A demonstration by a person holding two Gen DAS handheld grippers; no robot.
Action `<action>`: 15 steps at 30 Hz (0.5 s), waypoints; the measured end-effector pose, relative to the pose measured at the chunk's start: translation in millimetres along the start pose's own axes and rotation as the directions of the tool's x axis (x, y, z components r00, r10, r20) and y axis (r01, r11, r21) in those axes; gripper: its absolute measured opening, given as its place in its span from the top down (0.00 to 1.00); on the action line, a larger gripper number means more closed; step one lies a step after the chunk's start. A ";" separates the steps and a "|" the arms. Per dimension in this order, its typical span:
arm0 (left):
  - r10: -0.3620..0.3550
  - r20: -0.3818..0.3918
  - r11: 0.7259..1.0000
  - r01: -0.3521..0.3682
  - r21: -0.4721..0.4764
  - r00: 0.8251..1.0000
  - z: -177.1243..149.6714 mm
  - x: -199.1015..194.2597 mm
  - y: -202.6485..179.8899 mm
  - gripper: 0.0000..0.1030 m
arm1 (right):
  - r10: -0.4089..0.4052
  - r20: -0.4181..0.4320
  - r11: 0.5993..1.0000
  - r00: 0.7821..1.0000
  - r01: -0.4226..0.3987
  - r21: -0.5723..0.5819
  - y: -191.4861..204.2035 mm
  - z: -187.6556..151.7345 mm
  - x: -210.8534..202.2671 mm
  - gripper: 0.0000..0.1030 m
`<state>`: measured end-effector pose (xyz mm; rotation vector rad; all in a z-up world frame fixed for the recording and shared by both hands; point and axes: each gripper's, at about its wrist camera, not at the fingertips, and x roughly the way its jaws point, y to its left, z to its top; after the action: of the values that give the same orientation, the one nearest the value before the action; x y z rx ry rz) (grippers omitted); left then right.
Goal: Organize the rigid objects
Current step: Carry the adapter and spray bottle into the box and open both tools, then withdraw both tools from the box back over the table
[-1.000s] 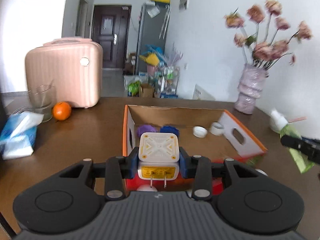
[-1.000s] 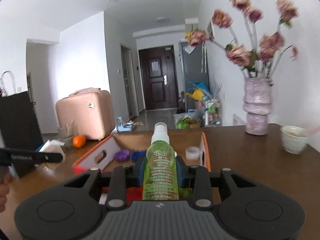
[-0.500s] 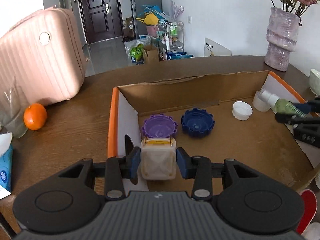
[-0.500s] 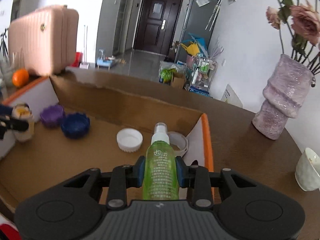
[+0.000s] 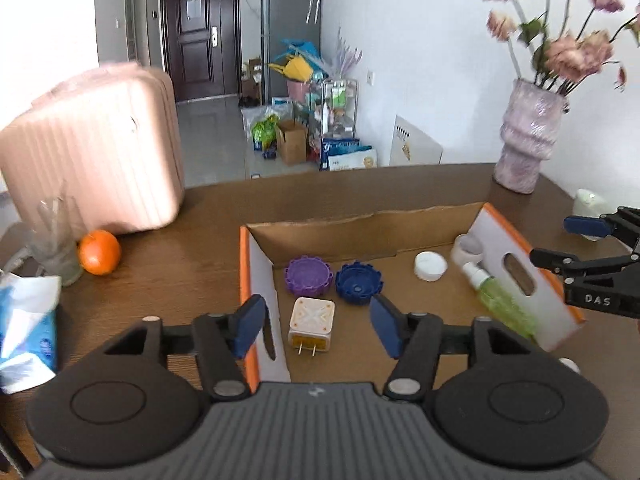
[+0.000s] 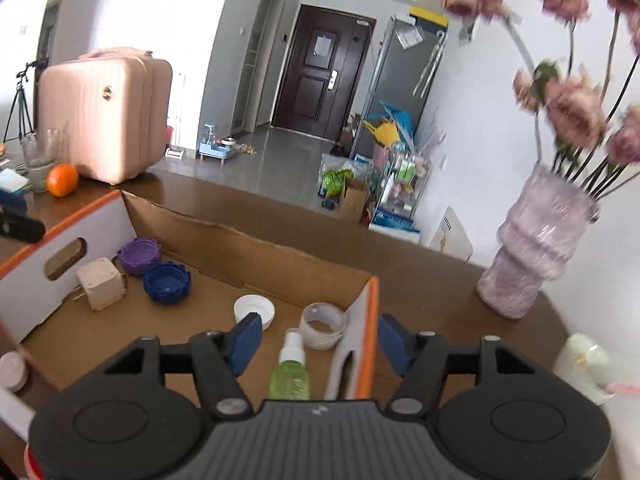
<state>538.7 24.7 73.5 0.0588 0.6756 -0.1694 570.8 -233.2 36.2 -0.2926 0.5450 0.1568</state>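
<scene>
I'm spreading both jaws: the left hand-held gripper point(image 5: 316, 326) is opening around the white plug point(image 5: 311, 324), untouched on the cardboard box point(image 5: 362, 226) floor, and the right hand-held gripper point(image 6: 320, 340) is opening above the green spray bottle point(image 6: 290, 372) lying inside by the box's right wall.

In the cardboard box point(image 5: 256, 280) on the table point(image 5: 168, 264), the plug adapter point(image 5: 312, 322) lies near the left wall before two bottle caps point(image 5: 332, 276), the spray bottle point(image 5: 500, 300) along the right wall.
</scene>
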 end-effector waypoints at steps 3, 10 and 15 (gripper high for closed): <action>0.039 0.035 0.999 -0.039 0.001 0.999 1.3 -35.0 -3.0 0.33 | 0.010 0.025 1.000 1.000 -0.010 -0.009 -7.6 6.5 -38.1 0.36; 0.143 0.158 0.990 -0.139 -0.039 0.977 -42.5 -121.4 -10.2 0.22 | 0.012 0.155 1.000 0.988 -0.014 0.008 -27.4 -1.7 -148.0 0.22; 0.124 0.240 0.990 -0.104 -0.092 0.963 -87.4 -179.3 -18.6 0.16 | 0.048 0.234 0.998 0.971 -0.053 0.016 -24.8 -34.2 -214.4 0.17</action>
<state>344.0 40.5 117.7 0.0012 0.4293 -0.0378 378.7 -282.3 128.0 -0.2347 0.3209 0.2309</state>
